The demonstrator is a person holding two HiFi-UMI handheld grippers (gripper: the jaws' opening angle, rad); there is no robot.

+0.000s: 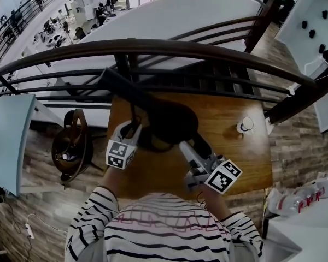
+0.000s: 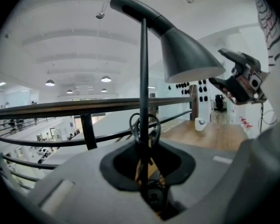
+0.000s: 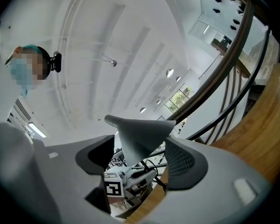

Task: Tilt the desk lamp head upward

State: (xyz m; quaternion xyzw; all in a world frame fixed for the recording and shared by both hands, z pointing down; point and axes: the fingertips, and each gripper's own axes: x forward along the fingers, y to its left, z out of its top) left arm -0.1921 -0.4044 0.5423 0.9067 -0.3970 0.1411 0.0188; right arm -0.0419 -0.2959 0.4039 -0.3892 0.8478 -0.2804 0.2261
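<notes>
Nearest, the left claw (image 2: 144,169) is clamped on the thin upright lamp stem (image 2: 143,87), low down, just behind a loop of black cable (image 2: 131,125) that hangs about the stem. Its job looks to be steadying the lamp.

The right claw (image 3: 140,164) has its jaws wide apart. The dark cone of the lamp head (image 3: 139,136) sits between them, and neither pad seems to press on it, so nothing is held on that side. Seen from the left gripper view, the head sits at the top of the stem with its mouth facing down and to the side. The upward tilt looks not yet finished, though I cannot tell how far the hinge has gone.

The main risk, as I judge it, lies in that loose right claw. The cone is smooth and tapered, and a push from one pad alone could slip toward the narrow neck instead of turning the head. A stiff hinge would pass the force into the stem, which could twist or slide within the left claw and rock the lamp on the wooden counter (image 1: 246,157). The cable could snag too.

A white cup (image 1: 244,125) stands well apart, likely out of harm. Beyond the counter's far edge runs a dark railing (image 1: 208,51) over a lower floor, so a lamp tipping that way would be the worst outcome.
</notes>
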